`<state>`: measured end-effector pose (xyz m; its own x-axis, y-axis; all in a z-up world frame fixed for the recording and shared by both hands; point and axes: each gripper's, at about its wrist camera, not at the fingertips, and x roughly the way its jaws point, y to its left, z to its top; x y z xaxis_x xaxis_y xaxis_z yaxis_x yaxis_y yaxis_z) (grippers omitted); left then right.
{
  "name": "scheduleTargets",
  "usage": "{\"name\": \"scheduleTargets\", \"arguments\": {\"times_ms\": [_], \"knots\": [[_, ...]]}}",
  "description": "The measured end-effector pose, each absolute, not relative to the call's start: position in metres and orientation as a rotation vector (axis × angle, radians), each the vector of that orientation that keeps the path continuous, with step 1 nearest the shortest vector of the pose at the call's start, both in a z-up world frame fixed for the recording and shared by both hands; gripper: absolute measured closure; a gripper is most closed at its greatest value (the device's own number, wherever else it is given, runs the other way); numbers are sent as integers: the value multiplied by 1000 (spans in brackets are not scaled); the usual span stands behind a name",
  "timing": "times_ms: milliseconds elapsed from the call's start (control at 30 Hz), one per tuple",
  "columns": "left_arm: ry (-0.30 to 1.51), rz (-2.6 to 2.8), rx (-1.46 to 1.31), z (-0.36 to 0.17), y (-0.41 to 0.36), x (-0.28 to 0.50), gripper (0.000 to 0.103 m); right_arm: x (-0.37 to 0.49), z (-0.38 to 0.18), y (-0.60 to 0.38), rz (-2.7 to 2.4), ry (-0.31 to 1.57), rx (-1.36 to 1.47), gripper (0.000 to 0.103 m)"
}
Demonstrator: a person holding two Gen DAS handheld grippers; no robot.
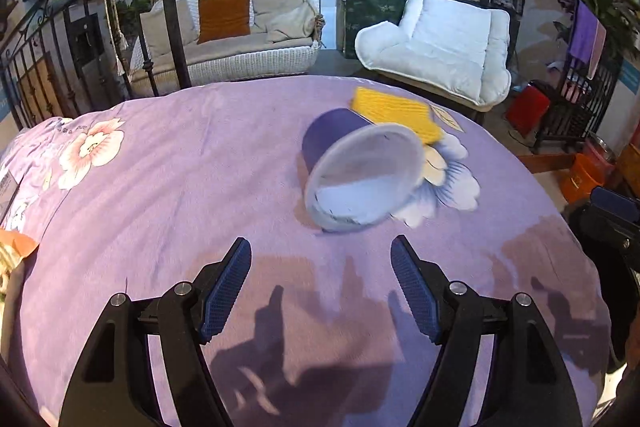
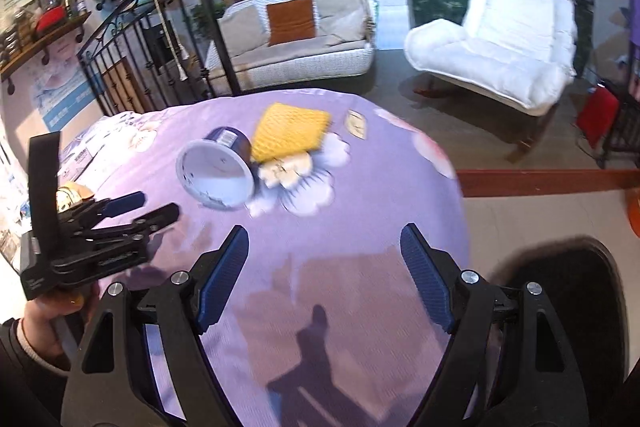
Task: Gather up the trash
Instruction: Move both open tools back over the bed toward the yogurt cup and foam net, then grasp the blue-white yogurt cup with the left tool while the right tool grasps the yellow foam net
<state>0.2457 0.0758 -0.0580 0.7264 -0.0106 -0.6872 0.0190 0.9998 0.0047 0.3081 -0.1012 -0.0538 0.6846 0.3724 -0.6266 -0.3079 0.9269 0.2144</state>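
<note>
Because the tipped-over purple paper cup (image 1: pixel 360 171) lay mouth-first toward us on the lilac floral bedspread (image 1: pixel 180 163), we held our left gripper (image 1: pixel 320 287) and right gripper (image 2: pixel 324 275) wide and empty.

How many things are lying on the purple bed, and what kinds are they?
Tipped-over cup: 1
Yellow waffle cloth: 1
Small paper card: 1
Total: 3, all on the purple bed cover.

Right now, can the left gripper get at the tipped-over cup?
Probably yes. The left gripper is open and empty, the cup lies on its side just ahead with its mouth facing it, and only bare bedspread lies between.
</note>
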Motion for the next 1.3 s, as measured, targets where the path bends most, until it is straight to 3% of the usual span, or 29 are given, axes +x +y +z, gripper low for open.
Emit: {"name": "scheduleTargets", "arguments": {"times_ms": [267,433,533,600,667,767,867,1300], "knots": [[780,-10,7,-66,84,291,34,393,-61,-58,411,754,96,25],[827,-15,-76,-73,95,301,83,450,-77,-39,417,828,154,25],[827,-24,-107,-74,97,297,93,479,-90,-32,407,878,215,26],[818,-30,-118,-71,98,293,94,491,-99,-27,401,910,244,36],[807,-32,-121,-66,98,286,94,496,-104,-22,385,921,241,61],[794,-35,-133,-61,98,282,94,495,-104,-16,408,928,230,87],[776,-30,-137,-56,98,276,94,483,-97,-19,431,906,235,93],[722,-33,-171,-35,97,227,94,395,-44,-50,459,772,195,94]]}}
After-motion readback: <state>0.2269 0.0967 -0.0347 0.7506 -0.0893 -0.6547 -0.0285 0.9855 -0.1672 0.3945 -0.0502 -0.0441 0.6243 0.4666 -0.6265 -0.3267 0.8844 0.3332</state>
